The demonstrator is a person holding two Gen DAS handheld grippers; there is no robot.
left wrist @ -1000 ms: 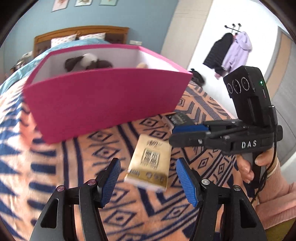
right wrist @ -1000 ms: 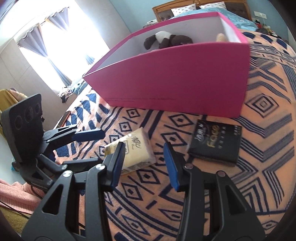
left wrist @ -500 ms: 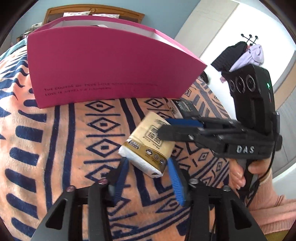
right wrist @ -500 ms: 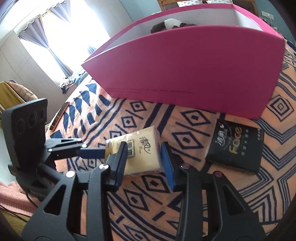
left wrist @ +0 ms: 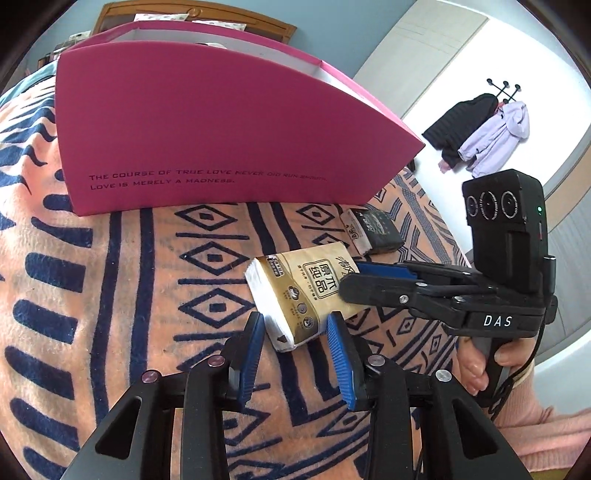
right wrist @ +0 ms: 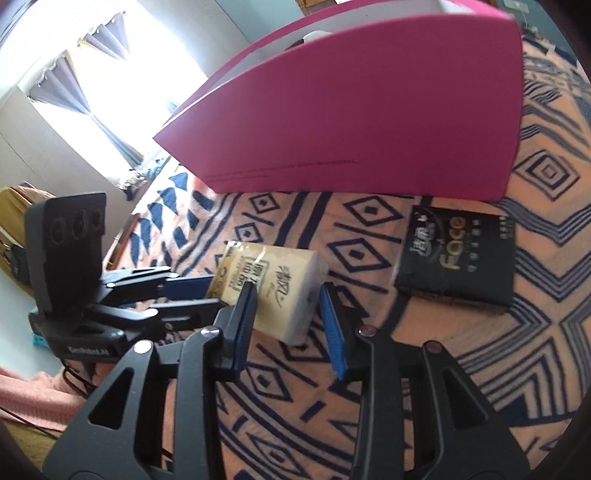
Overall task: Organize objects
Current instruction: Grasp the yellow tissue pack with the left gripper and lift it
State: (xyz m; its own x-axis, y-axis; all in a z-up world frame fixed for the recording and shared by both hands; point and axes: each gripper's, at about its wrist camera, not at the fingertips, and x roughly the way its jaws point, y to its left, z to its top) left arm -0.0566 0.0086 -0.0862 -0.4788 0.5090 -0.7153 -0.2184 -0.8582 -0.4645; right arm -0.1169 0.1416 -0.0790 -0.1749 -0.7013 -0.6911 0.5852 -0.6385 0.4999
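A gold and white tissue pack (left wrist: 300,295) lies on the patterned bed cover; it also shows in the right wrist view (right wrist: 275,288). My left gripper (left wrist: 295,350) straddles its near end with both jaws close to its sides. My right gripper (right wrist: 290,317) straddles the other end from the right, jaws close beside it. Whether either set of pads presses the pack I cannot tell. A black tissue pack (right wrist: 458,258) lies to the right, also in the left wrist view (left wrist: 371,232). A large pink box (left wrist: 207,140) stands behind; it shows in the right wrist view too (right wrist: 369,110).
The orange and navy bed cover (left wrist: 110,295) spans the bed. Coats (left wrist: 480,136) hang on a wall rack at the right. A bright window with curtains (right wrist: 103,92) is at the left of the right wrist view. A wooden headboard (left wrist: 192,14) is behind the box.
Both grippers have come lower and closer to the gold tissue pack, and their jaws have narrowed around its two ends. The pack has turned slightly on the cover.
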